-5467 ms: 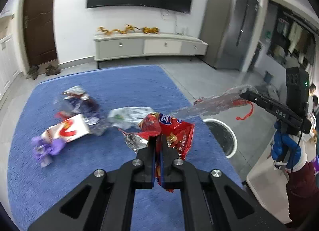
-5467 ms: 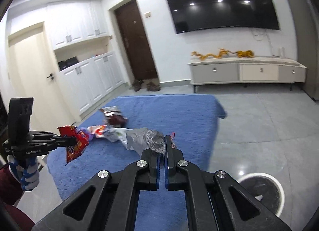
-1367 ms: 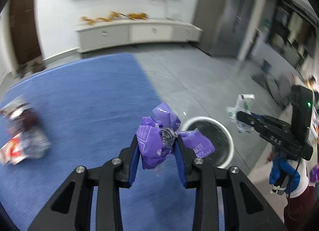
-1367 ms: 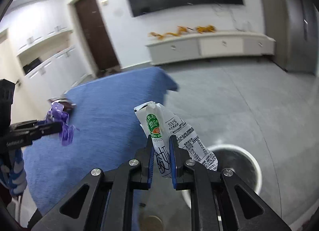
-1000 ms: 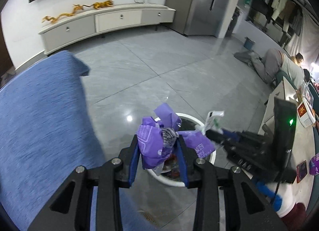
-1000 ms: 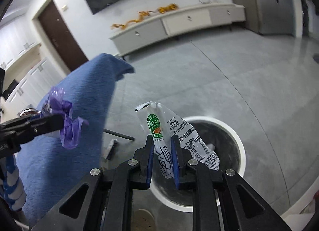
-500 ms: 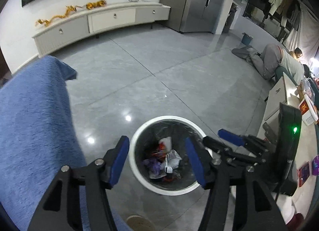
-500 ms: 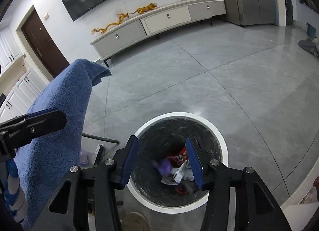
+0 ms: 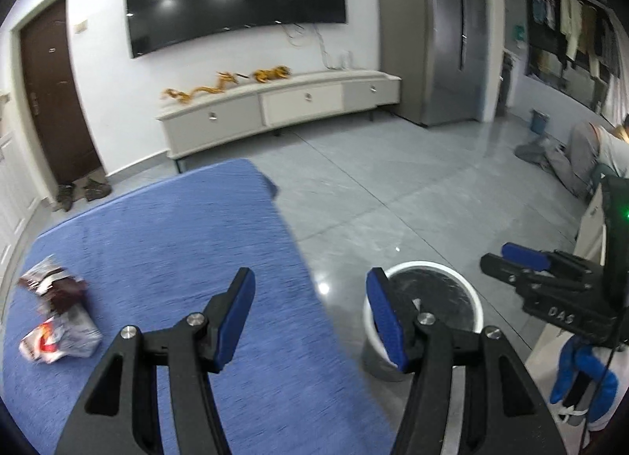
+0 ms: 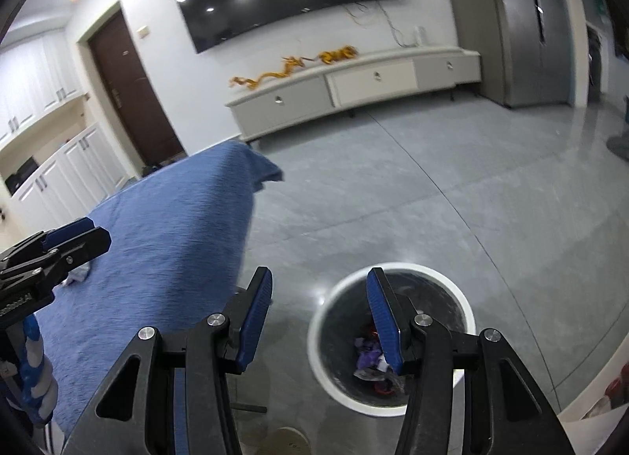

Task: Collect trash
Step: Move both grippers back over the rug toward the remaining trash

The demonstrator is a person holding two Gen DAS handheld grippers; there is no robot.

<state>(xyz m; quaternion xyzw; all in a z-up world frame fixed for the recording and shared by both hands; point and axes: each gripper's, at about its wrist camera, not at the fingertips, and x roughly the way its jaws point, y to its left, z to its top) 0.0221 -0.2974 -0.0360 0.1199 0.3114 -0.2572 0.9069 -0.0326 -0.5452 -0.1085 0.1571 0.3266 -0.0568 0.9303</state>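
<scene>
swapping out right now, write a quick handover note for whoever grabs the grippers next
Left gripper: open, nothing between the fingers; jaws have just been opening.
Right gripper: open and empty too, above the bin; its jaws have also just been opening.
Bin: on the grey floor beside the blue cloth, with wrappers already inside, a purple wrapper among them.
Done: both grippers hold nothing, and several pieces lie in the bin.
Left: a dark wrapper and a red and white wrapper lie on the cloth's left side. Pick them up and bin them.

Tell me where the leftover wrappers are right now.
In the left wrist view, the wrappers lie at the far left of the blue cloth, well away from the bin.
</scene>
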